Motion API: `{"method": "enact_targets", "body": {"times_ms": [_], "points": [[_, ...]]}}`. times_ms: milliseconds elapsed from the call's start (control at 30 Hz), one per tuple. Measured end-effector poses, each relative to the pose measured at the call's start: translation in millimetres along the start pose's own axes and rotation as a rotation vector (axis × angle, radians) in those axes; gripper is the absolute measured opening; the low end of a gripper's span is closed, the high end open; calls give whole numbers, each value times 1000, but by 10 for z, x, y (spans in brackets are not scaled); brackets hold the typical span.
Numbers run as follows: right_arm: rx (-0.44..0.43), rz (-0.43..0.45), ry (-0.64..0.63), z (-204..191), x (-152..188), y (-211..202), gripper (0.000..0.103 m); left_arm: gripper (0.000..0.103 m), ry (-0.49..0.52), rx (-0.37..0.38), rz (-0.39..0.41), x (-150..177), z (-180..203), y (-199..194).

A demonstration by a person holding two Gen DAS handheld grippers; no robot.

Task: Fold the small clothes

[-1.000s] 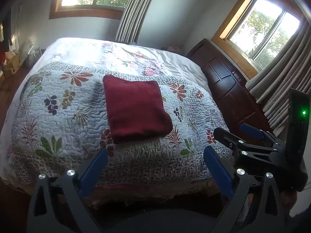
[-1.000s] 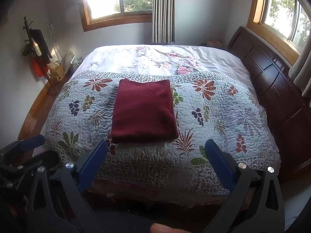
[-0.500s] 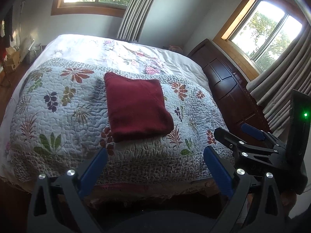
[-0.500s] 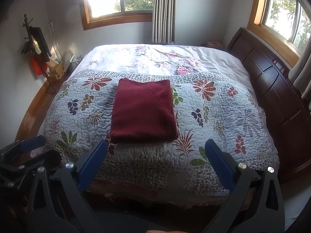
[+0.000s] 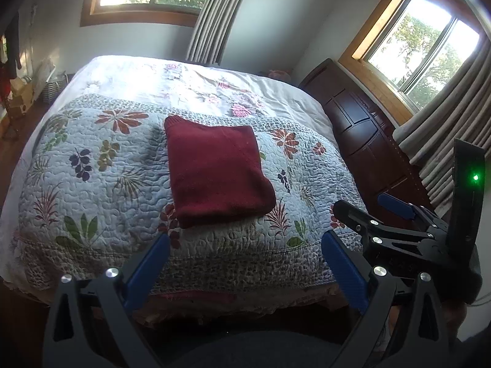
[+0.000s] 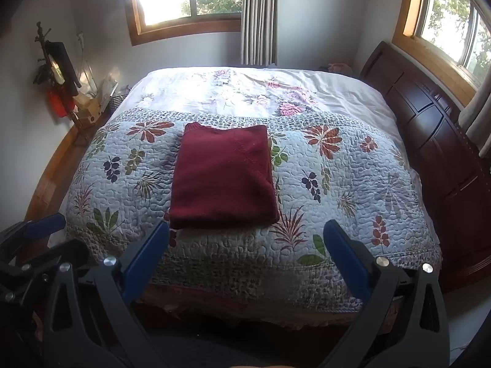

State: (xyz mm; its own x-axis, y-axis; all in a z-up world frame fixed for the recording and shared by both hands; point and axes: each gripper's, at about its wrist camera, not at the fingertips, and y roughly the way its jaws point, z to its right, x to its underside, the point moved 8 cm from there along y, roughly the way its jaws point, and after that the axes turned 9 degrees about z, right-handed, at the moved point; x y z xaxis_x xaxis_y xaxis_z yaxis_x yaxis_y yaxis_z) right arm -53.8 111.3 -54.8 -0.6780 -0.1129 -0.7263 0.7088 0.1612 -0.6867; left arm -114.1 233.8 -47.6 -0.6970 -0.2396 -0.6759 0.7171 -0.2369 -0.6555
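Down at the near edge of the bed, the left tool (image 5: 245,257) hangs with its blue-padded fingers (image 5: 147,263) spread wide apart and nothing between them. The right tool (image 6: 245,245) hangs the same way, its fingers (image 6: 343,254) apart and empty. Each tool shows in the other's view: the right tool at the right margin of the left wrist view with a green light lit on its body, the left tool low at the left margin of the right wrist view. Neither touches the bedding.

Beyond the fingertips lies a floral quilt (image 6: 353,184) spread over the bed (image 6: 343,92). On the quilt, near its middle and toward the near edge, rests a dark red folded garment (image 6: 222,178), a neat flat rectangle; it looks like knitwear, though the weave is hard to make out. Past the quilt a pale flowered sheet (image 6: 239,89) covers the far part of the bed. A dark wooden headboard (image 6: 435,141) stands along the bed's right side.
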Motion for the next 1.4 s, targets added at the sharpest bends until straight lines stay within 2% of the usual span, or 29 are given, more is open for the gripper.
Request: {"method": "enact_targets", "body": {"times_ms": [367, 1400], "points": [[2, 1, -16, -53, -91, 35, 100, 99, -16, -18, 3, -71, -133, 53], [1, 10, -14, -25, -189, 85, 100, 99, -7, -13, -14, -127, -122, 200]]}}
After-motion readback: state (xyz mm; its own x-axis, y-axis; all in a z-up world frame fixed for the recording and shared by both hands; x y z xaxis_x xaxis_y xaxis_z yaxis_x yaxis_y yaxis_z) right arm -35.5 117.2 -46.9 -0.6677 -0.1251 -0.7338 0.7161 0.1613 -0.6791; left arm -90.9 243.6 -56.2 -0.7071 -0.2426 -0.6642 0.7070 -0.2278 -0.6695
